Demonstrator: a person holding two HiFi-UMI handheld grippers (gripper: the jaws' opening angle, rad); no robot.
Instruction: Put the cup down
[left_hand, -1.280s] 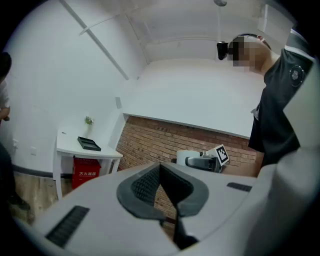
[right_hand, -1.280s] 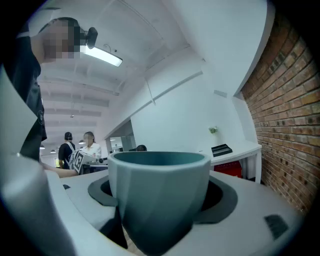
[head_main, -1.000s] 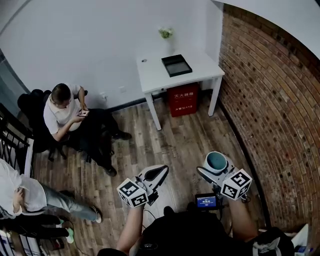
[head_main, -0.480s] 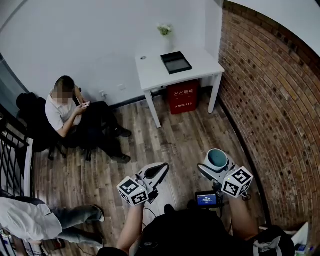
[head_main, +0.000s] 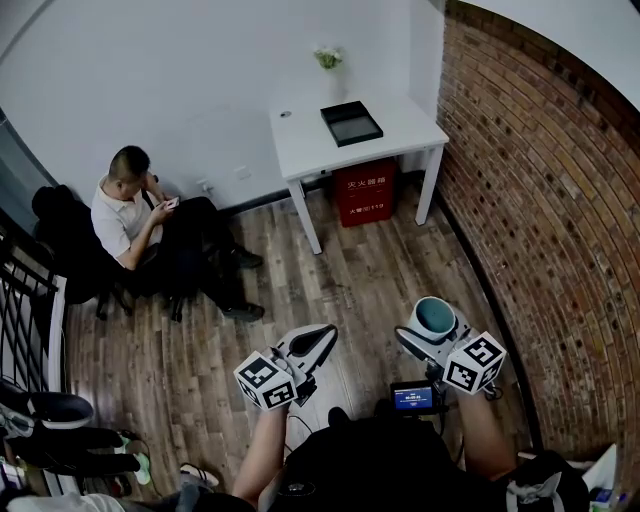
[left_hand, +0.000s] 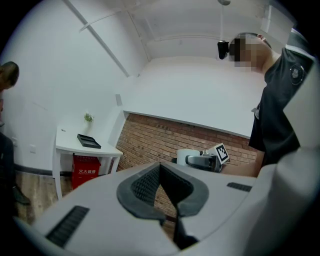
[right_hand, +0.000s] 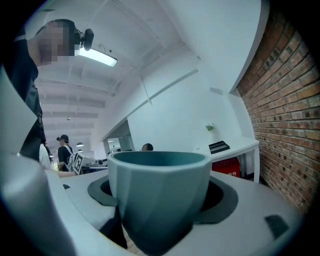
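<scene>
Holding the cup (head_main: 435, 317) upright between its two jaws, the right hand-held gripper (head_main: 437, 336) hangs in the air above the wooden floor (head_main: 370, 275), well apart from any place to set it down. The jaws clamp the cup's lower body from either side, a hold that seems meant to keep the open mouth level and the rim free. The left hand-held gripper (head_main: 318, 343) is carried beside it with its jaws brought together on nothing, apparently just kept out of the way, since this job looks like work for one gripper. The likely goal is the white surface (head_main: 300, 150) against the far wall, just beside the brick wall (head_main: 560, 200). It carries a black tray (head_main: 352, 128) and a small plant (head_main: 328, 60), with bare room left toward its near edge, and a red box (head_main: 365, 198) stands under it. Much is hard to judge: the jaws cover the cup's base in the right gripper view, no handle shows in any view, and only the upper part of its teal inside is visible. A small lit screen (head_main: 413, 402) by the carrier's chest is too small to read. A seated person (head_main: 130, 215) at the left bends over a phone, and further legs at the lower left are cut off by the frame edge.
</scene>
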